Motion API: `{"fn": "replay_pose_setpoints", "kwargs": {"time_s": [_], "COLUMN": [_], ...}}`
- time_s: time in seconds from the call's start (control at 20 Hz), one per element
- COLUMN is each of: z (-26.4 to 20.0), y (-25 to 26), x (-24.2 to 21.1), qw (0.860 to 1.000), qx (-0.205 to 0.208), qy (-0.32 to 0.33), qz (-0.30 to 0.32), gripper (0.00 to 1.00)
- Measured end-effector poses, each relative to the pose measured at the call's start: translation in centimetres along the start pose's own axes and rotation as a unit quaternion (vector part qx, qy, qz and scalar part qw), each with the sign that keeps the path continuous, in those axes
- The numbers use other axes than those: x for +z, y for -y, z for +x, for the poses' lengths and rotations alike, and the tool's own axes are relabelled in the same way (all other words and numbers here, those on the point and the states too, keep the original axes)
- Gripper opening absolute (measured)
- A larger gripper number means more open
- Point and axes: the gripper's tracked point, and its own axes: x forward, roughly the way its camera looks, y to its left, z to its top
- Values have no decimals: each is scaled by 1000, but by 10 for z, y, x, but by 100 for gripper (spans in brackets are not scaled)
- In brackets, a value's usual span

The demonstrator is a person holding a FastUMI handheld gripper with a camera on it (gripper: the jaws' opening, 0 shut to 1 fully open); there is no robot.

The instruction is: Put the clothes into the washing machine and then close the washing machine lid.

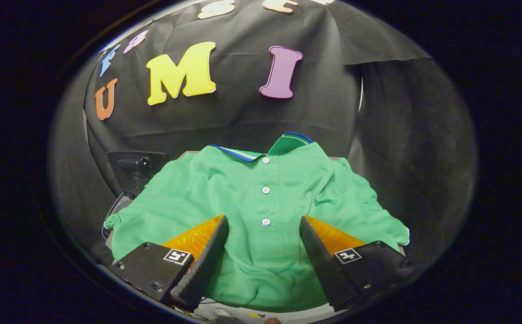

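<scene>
Gripper view looks down the two fingers onto a green polo shirt (261,198) spread flat, front side up. The gripper (264,229) has its jaws wide apart, one finger on each side of the shirt's button placket, tips over the cloth; whether they touch the fabric cannot be told. Three white buttons (266,190) run up the placket between and just beyond the fingertips, and the collar (288,143), edged with blue and white stripes, lies at the far end. The shirt covers nearly all of the surface under it, so that surface is hard to make out; a pale strip (243,312) shows past the shirt's near hem. Beyond the left sleeve a dark object (135,168) with a rounded rim below it is partly hidden by the cloth and too dim to identify. Each finger base carries a small square black-and-white marker (177,256), not readable as writing. No brand or label shows on the shirt.
</scene>
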Motion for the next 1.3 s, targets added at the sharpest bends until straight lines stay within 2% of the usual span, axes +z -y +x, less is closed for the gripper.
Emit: {"fn": "replay_pose_setpoints", "kwargs": {"time_s": [0.15, 0.3, 0.4, 0.5, 0.7, 0.85, 1.3], "z": [-2, 4, 6, 4, 1, -12, -70], "y": [-3, -9, -7, -6, -10, -16, -90], "x": [-3, -6, 2, 0, 6, 31, 137], "qw": [999, 999, 999, 999, 999, 999, 989], "qx": [7, 26, 20, 10, 12, 18, 116], "qy": [-27, -40, -33, -39, -40, -9, 74], "qz": [25, 24, 31, 19, 24, 35, 53], "gripper": [99, 53, 22, 9, 6, 6, 6]}}
